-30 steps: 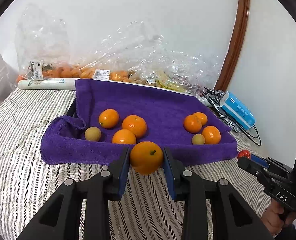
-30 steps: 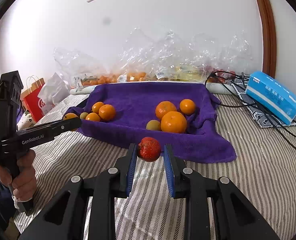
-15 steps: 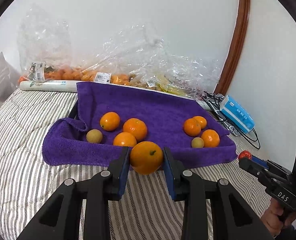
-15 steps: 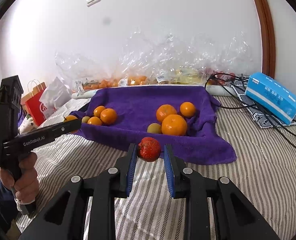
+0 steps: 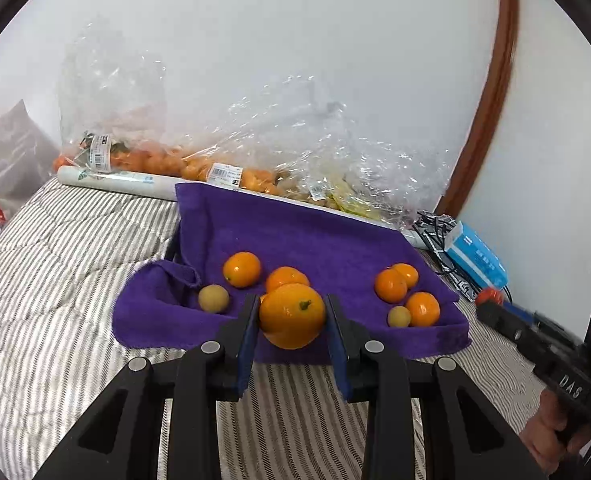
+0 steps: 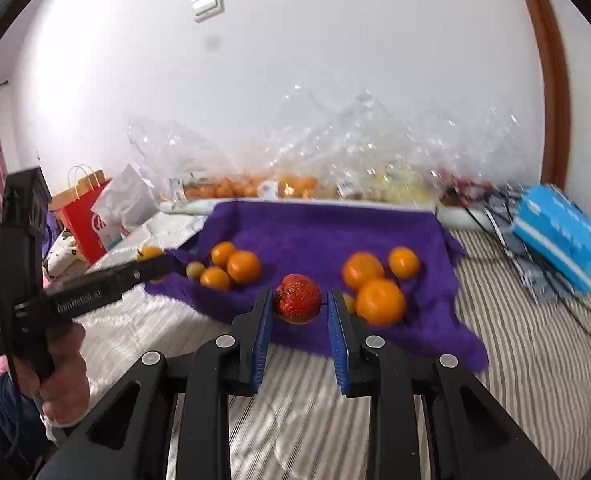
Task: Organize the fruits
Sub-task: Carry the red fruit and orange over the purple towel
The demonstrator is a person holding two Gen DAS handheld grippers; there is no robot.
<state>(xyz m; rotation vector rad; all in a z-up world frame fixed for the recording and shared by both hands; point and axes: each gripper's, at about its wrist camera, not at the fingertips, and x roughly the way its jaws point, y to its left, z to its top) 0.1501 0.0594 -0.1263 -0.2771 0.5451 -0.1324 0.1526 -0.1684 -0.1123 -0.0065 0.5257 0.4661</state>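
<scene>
An orange (image 5: 292, 315) is clamped in the left gripper (image 5: 291, 330) and a red strawberry (image 6: 298, 298) in the right gripper (image 6: 298, 320), both held above the purple towel's (image 5: 295, 236) near edge.

bagged fruit (image 6: 255, 188) blurred, small fruit (image 6: 349, 303) half-hidden
</scene>
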